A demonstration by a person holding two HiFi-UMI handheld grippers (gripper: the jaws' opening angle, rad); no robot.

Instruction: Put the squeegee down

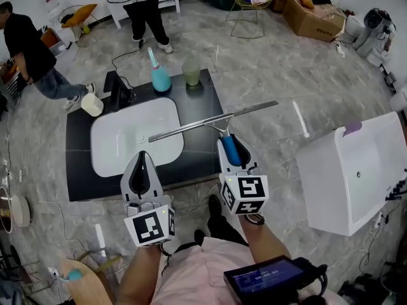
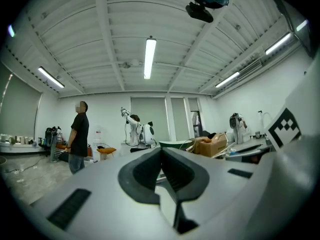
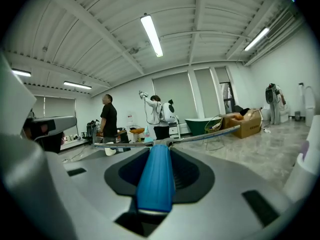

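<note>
1. Blue ribbed handle and thin metal blade formed the squeegee [image 1: 213, 122].
2. Right gripper [image 1: 227, 140] clamped that handle; the blade crossed at its twelve o'clock, above a glossy white sink [image 1: 127, 138].
3. Left gripper [image 1: 144, 156] jaws met, empty.

Beyond the sink [image 1: 133, 135], the head view's top edge cuts a standing person [image 1: 147, 11] off at the waist. To the sink's left, another person [image 1: 28, 49] runs partly off the frame's side. Right of the sink, a white tub [image 1: 353, 170] is clipped by the edge. The squeegee [image 1: 213, 121] above the sink loses the lower end of its blue handle inside my right gripper [image 1: 230, 140]. Nearer than the sink, the figures on a screen [image 1: 270, 277] are too small for me to read.
</note>
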